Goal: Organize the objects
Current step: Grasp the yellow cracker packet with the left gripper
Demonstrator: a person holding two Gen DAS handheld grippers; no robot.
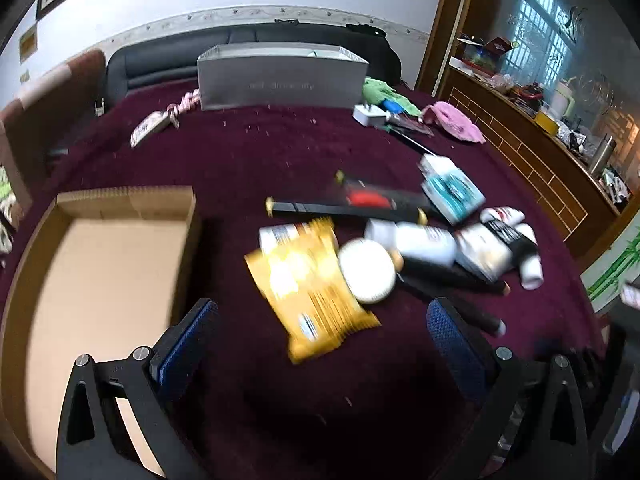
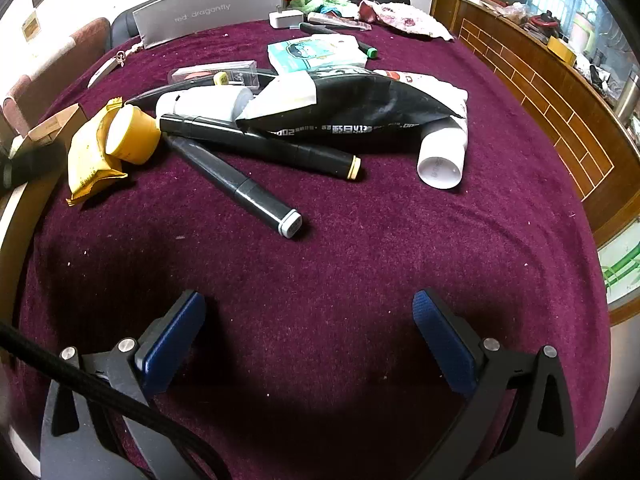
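I had both grippers tilted down over the cloth point(image 2: 360, 240) with nothing in either: the left gripper point(image 1: 320, 320) stood with its jaws spread wide, and the right gripper point(image 2: 308, 320) was just as wide, over bare cloth short of the pile. The things to sort lay heaped mid-table: a yellow packet point(image 1: 308, 292) with a round tub point(image 1: 368, 270) resting against it, two black markers point(image 2: 236, 172) crossed under a black-and-white pouch point(image 2: 360, 112), white bottles point(image 2: 442, 156), and a teal box point(image 1: 452, 192) behind. The cardboard box point(image 1: 120, 208) sat empty to the left, just beside my left jaw. My worry was the tangle. The packet lay nearest my left jaws, but the tub leaned on it, so lifting the packet would likely have tipped the tub and sent it rolling. The markers overlapped, so closing on one risked dragging the other or the pouch on top. The left view was blurred, so judging my aim there was hard.
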